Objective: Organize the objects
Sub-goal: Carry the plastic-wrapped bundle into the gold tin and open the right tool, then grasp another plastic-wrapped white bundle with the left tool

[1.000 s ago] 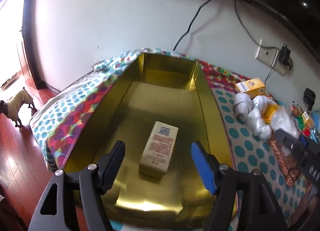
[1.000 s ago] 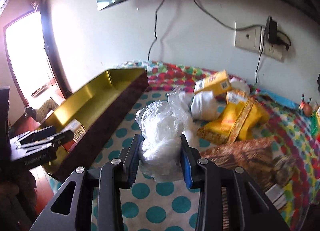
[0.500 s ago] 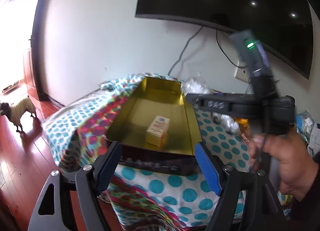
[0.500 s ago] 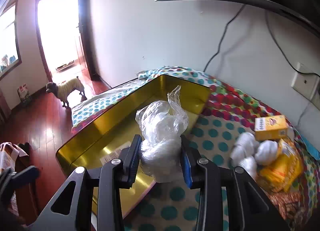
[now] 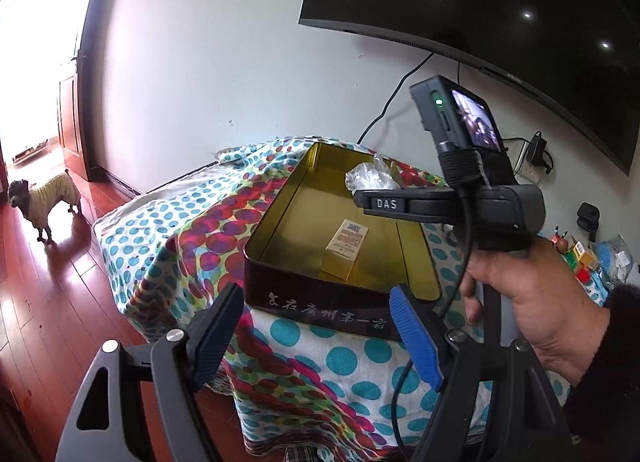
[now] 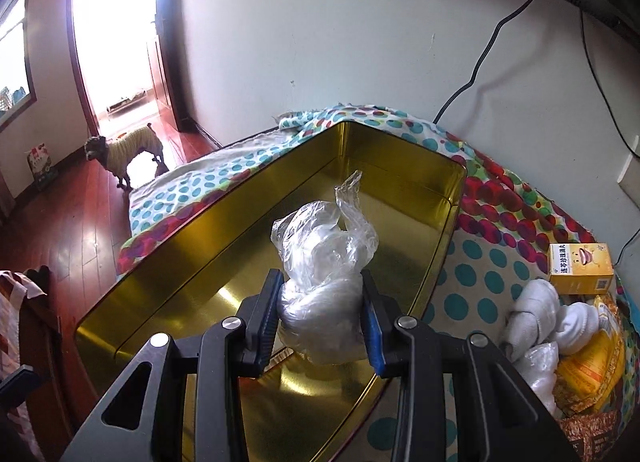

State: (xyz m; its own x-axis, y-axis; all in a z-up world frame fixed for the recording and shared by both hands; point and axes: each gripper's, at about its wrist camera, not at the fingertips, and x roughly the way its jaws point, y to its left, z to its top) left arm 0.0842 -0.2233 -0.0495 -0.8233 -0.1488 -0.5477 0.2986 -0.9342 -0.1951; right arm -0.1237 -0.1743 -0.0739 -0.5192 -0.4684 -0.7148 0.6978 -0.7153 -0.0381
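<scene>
A long gold tin box [image 5: 280,214] [image 6: 208,238] lies on the polka-dot cloth. A small beige carton [image 5: 347,248] lies inside it. My right gripper [image 6: 322,318] is shut on a clear plastic bag of white stuff [image 6: 324,262] and holds it over the inside of the tin. In the left wrist view that bag [image 5: 368,178] shows above the tin's far part, in front of the right gripper body [image 5: 452,202]. My left gripper [image 5: 316,338] is open and empty, drawn back in front of the tin's near end.
To the right of the tin lie a yellow box [image 6: 580,268], white bundles [image 6: 536,314] and yellow snack packs [image 6: 592,366]. A dog [image 5: 44,198] stands on the red wood floor at left. A TV [image 5: 500,2] and cables hang on the wall.
My right gripper has carried the bag from the cloth at the right to over the tin. My left gripper has pulled back from inside the tin to beyond its near end.
</scene>
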